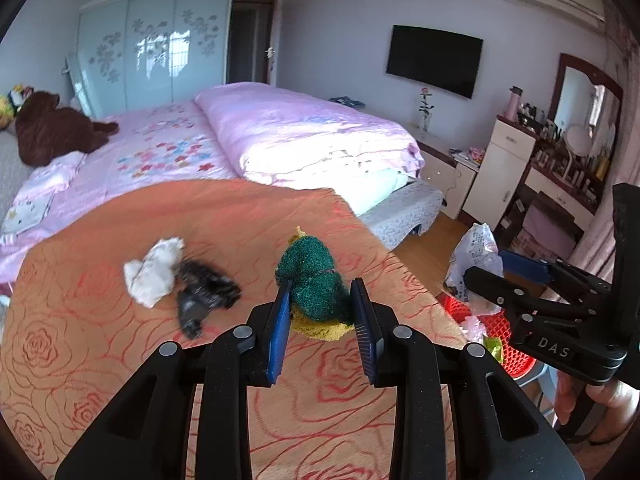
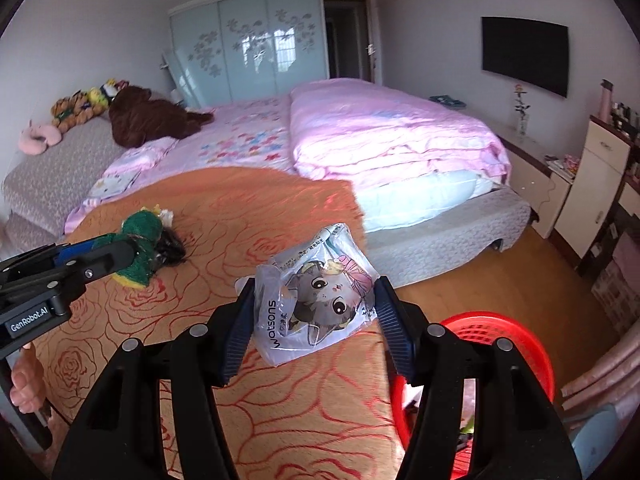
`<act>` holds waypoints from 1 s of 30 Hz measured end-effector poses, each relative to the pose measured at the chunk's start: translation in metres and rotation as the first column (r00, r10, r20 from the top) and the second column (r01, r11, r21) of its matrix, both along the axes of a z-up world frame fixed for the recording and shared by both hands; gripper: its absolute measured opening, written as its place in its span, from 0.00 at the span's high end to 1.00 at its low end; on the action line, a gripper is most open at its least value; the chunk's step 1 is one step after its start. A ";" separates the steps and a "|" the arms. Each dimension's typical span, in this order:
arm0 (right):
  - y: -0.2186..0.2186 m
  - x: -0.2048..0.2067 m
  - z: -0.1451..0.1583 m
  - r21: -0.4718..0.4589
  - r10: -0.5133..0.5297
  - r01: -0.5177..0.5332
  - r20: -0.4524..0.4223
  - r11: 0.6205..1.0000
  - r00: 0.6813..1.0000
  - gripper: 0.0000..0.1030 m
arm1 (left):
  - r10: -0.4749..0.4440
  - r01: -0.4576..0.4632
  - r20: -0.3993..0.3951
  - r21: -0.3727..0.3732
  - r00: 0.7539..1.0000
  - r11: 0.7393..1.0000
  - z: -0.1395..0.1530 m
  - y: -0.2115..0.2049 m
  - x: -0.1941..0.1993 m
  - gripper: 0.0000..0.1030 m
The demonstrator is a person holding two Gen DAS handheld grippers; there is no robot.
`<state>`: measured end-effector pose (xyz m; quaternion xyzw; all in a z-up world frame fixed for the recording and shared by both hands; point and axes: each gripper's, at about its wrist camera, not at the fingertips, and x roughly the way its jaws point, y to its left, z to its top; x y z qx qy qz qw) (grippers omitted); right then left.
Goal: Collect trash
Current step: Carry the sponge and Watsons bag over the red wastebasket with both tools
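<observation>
My left tongs (image 1: 322,308) grip a green-and-yellow scouring sponge (image 1: 316,280) above the orange table (image 1: 100,360). My right tongs (image 2: 314,308) clamp a printed plastic bag (image 2: 316,300) near the red basket (image 2: 516,344). White tissue (image 1: 154,276) and a black wrapper (image 1: 204,292) lie on the table.

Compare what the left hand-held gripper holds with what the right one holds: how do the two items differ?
The left hand-held gripper clamps a fuzzy green-and-yellow scouring sponge; the right hand-held gripper clamps a glossy plastic Watsons bag printed with a cartoon cat. The sponge is thick and lumpy, the bag flat and crinkled. Both are lifted off the orange rose-patterned cloth.
</observation>
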<state>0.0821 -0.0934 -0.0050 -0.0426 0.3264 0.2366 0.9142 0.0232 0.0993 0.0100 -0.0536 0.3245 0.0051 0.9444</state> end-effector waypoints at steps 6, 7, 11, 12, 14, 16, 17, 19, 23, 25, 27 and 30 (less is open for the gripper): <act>-0.025 0.001 0.009 0.007 -0.050 0.050 0.016 0.999 0.999 0.45 | -0.036 0.036 0.004 0.023 0.999 0.999 0.004 -0.020 0.009 0.73; -0.027 0.001 0.010 0.007 -0.056 0.056 0.017 0.998 0.998 0.45 | -0.043 0.042 0.003 0.024 0.999 0.999 0.004 -0.022 0.011 0.73; -0.041 0.001 0.012 0.003 -0.086 0.085 0.022 0.996 0.996 0.45 | -0.065 0.065 -0.002 0.024 0.998 0.998 0.004 -0.034 0.017 0.73; -0.044 0.001 0.012 0.002 -0.093 0.093 0.023 0.996 0.995 0.45 | -0.073 0.073 -0.004 0.021 0.997 0.997 0.004 -0.037 0.018 0.73; -0.051 0.001 0.013 0.001 -0.107 0.107 0.025 0.994 0.994 0.45 | -0.086 0.086 -0.006 0.020 0.996 0.996 0.004 -0.044 0.021 0.73; -0.058 0.000 0.013 -0.001 -0.124 0.124 0.027 0.992 0.992 0.45 | -0.103 0.103 -0.006 0.013 0.995 0.995 0.004 -0.050 0.023 0.73; -0.060 0.000 0.014 -0.002 -0.131 0.131 0.028 0.991 0.991 0.45 | -0.113 0.113 -0.007 0.007 0.994 0.994 0.004 -0.052 0.023 0.73; -0.067 0.000 0.014 -0.006 -0.145 0.145 0.029 0.989 0.989 0.45 | -0.128 0.128 -0.008 0.004 0.992 0.992 0.003 -0.058 0.024 0.73; -0.081 -0.004 0.014 -0.019 -0.175 0.176 0.031 0.984 0.984 0.45 | -0.171 0.171 -0.010 0.000 0.985 0.985 0.002 -0.073 0.027 0.73; -0.088 -0.006 0.012 -0.023 -0.191 0.192 0.029 0.981 0.981 0.45 | -0.194 0.194 -0.013 -0.006 0.981 0.981 0.001 -0.082 0.030 0.73; -0.096 -0.007 0.010 -0.026 -0.210 0.211 0.025 0.977 0.977 0.45 | -0.211 0.211 -0.018 0.001 0.977 0.977 0.000 -0.091 0.032 0.73; -0.111 -0.007 0.004 -0.024 -0.242 0.242 0.006 0.970 0.970 0.45 | -0.242 0.242 -0.028 0.013 0.970 0.970 -0.004 -0.107 0.036 0.73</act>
